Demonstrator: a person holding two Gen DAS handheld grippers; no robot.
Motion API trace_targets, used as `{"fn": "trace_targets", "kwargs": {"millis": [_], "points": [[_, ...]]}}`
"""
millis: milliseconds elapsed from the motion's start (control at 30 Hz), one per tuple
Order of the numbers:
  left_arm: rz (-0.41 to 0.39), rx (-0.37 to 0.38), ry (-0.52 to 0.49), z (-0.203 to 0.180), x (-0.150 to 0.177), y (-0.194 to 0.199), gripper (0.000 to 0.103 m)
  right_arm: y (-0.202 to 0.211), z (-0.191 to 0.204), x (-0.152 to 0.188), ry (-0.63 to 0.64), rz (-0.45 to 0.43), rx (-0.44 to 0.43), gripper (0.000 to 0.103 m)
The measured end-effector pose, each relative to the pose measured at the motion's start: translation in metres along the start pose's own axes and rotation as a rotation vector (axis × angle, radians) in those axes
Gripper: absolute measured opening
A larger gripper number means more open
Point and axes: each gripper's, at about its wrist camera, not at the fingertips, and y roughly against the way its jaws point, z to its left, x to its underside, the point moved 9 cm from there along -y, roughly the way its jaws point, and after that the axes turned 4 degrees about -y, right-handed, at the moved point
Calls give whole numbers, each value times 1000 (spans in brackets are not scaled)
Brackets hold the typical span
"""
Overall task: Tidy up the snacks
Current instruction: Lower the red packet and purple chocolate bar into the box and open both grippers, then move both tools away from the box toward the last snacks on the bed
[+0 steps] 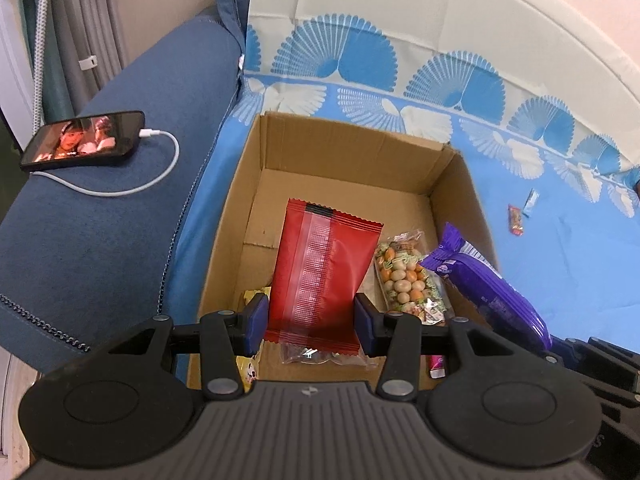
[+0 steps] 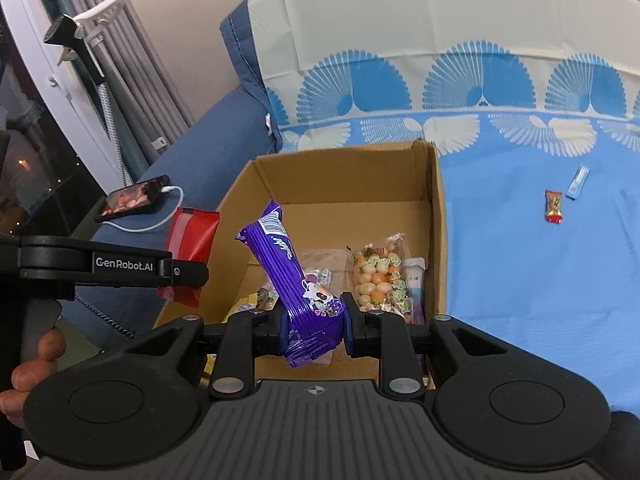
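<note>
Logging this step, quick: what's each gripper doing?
Left gripper: closed on the red packet.
Right gripper: closed on the purple packet.

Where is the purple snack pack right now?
The purple pack is clamped in the right gripper, held tilted above the cardboard box, just left of the peanut bag lying inside.

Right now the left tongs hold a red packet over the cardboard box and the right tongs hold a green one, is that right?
Not quite. The right tongs hold a purple packet, not green, as the right wrist view shows. The left tongs do hold the red packet over the cardboard box.
</note>
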Motion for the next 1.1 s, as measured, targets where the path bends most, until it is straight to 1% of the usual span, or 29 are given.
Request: {"fn": "trace_targets", "kwargs": {"millis": [200, 467, 500, 533, 567, 600, 633, 667, 700, 733, 800, 833, 933, 1033, 1100], "points": [[39, -11, -10, 1, -3, -26, 51, -25, -8, 0, -28, 35, 13, 27], [62, -24, -33, -2, -10, -52, 52, -49, -18, -4, -61, 65, 21, 27], [62, -25, -41, -3, -10, -54, 54, -51, -20, -5, -74, 69, 17, 27], [59, -21, -54, -4, -11, -55, 66, -53, -21, -5, -88, 74, 9, 30], [62, -16, -64, -4, -10, -55, 78, -55, -23, -6, -107, 80, -2, 31], [66, -17, -67, -5, -11, -55, 101, -57, -23, -7, -126, 83, -10, 35], [58, -27, -64, -3, -10, -53, 103, -57, -25, -8, -150, 87, -18, 51], [43, -37, -60, -1, -10, -50, 103, -56, -27, -10, -172, 86, -19, 60], [38, -42, -65, 1, -9, -48, 103, -54, -28, -12, -183, 80, -15, 72], [43, -47, -73, 2, -6, -46, 103, -50, -29, -13, -184, 69, -13, 77], [59, -57, -74, 4, 1, -43, 103, -42, -27, -14, -161, 55, -10, 80], [67, -56, -69, 5, 6, -40, 103, -39, -26, -12, -147, 58, -7, 83], [84, -61, -52, 10, 21, -28, 103, -26, -20, -5, -111, 71, -4, 87], [83, -64, 5, 14, 34, -11, 103, -12, -12, 3, -71, 65, 3, 90], [78, -56, 26, 15, 39, 1, 103, -4, -5, 7, -39, 52, 9, 91]]}}
